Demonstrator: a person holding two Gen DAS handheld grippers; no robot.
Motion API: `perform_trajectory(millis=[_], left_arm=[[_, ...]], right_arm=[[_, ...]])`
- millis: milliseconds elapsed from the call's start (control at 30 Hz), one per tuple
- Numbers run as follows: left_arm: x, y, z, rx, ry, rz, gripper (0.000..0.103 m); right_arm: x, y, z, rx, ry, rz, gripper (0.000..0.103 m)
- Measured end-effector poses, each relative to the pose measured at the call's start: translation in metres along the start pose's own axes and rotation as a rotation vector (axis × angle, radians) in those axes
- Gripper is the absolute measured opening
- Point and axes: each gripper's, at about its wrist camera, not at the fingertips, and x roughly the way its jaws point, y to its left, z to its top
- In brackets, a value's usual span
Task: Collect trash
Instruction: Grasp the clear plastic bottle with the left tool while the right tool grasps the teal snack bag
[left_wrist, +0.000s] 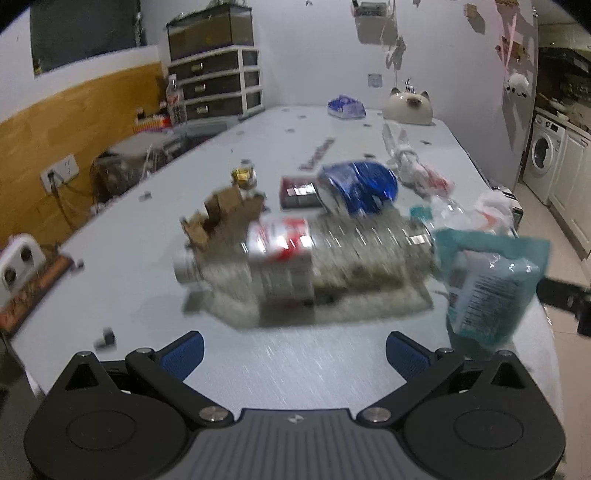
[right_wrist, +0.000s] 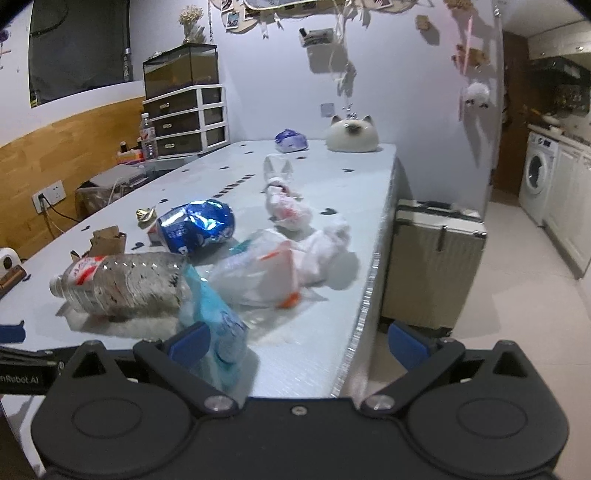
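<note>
Left gripper (left_wrist: 294, 352) spread wide and empty above counter (left_wrist: 155, 206), right gripper (right_wrist: 297, 341) gaping, one finger against teal wrapper (right_wrist: 218, 325), clear plastic bottle (left_wrist: 306, 258) lying sideways among crumpled litter mid-counter

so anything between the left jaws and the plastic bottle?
Nothing visible. The left gripper is open, with bare table between it and the plastic bottle lying on its side. The teal packet sits off to the right.
</note>
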Motion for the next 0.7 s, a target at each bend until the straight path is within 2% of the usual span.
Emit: perform_trajectory(millis=[200,267,333,533,700], left_arm=[[0.001,0.018,0.043,0.092,-0.121,-0.047,0.103],[0.007,0.025,0.056,0.134,-0.157,-0.113,0.103],[0.018,0.033,0.07,0.16,-0.159,-0.171,0.103],[0.065,0.048,0.095,0.171,-0.066,-0.341,0.103],[0.091,0.053,0.092,0.135,0.052,-0.472,0.103]], right_arm=[[0.021,0.009,0.007,0.036,0.022,0.006,0.103],[0.021,0.01,0.007,0.036,0.021,0.013,0.103],[0.019,0.01,0.006,0.033,0.019,0.023,0.103],[0.005,0.013,0.007,0.018,-0.023,0.082,0.103],[0.006,0.018,0.006,0.028,-0.073,0.103,0.103]])
